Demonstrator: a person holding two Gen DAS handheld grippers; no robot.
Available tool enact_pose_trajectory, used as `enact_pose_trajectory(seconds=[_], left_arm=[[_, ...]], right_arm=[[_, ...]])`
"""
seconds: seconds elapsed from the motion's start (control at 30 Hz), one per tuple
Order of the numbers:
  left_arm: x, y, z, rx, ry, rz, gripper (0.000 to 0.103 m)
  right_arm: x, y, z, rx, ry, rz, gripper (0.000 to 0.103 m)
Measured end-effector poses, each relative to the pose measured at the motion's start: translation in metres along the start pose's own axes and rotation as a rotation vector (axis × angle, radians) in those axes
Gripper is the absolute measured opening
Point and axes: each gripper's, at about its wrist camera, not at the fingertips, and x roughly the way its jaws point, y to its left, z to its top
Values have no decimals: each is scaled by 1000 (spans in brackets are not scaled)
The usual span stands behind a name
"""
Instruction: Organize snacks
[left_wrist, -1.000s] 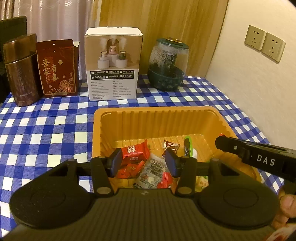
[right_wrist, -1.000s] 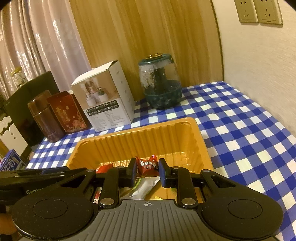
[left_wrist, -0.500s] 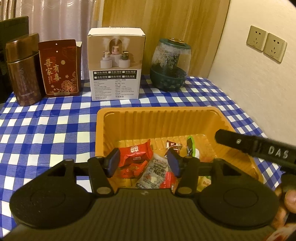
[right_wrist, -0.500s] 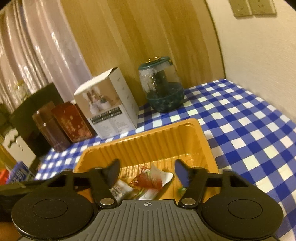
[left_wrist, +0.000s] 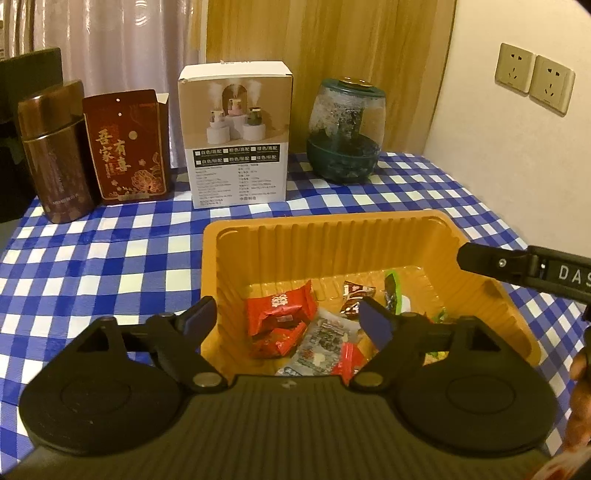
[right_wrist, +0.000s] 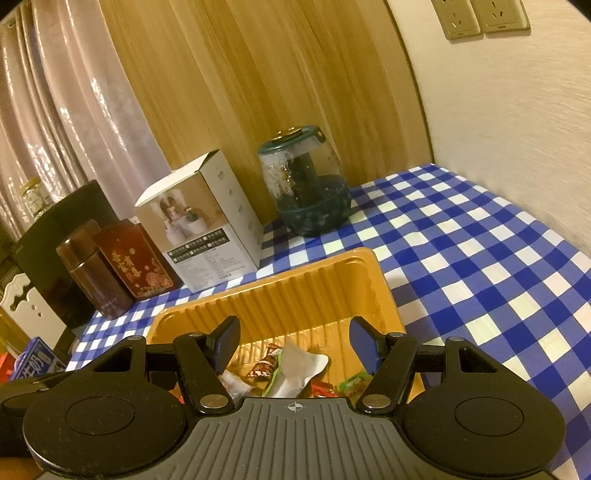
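Observation:
An orange plastic tray (left_wrist: 332, 236) sits on the checked tablecloth and holds several wrapped snacks, among them a red packet (left_wrist: 280, 310), a brown candy (left_wrist: 354, 295) and a green-and-white wrapper (left_wrist: 393, 291). My left gripper (left_wrist: 291, 317) is open and empty, above the tray's near left part. My right gripper (right_wrist: 295, 343) is open and empty, above the tray (right_wrist: 295, 291) and its snacks, with a white wrapper (right_wrist: 299, 365) below it. The right gripper's black body shows in the left wrist view (left_wrist: 524, 266) over the tray's right rim.
Along the back stand a brown tin (left_wrist: 55, 155), a dark red box (left_wrist: 125, 147), a white carton (left_wrist: 236, 136) and a green-based glass jar (left_wrist: 345, 129). The wall with sockets (left_wrist: 532, 81) borders the table on the right. A blue packet (right_wrist: 35, 362) lies at the far left.
My right gripper opened and let a red snack fall into the tray, then lifted back. My left gripper opened wider and drew back a little.

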Motion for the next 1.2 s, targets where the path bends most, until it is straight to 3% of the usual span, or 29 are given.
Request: enact_pose_trajectory(seconds=[0.27, 0.4, 0.83, 1.2], left_arm=[[-3, -2, -2, 31, -17, 18, 96], [-10, 0, -3, 32, -41, 35, 103], [-47, -6, -11, 35, -68, 61, 103], [-110, -22, -35, -1, -74, 51, 103]], right_arm=[[-2, 3, 0, -40, 7, -32, 66], [-4, 4, -4, -61, 25, -42, 73], [-41, 11, -13, -120, 11, -105, 74], [-99, 28, -36, -170, -2, -116, 74]])
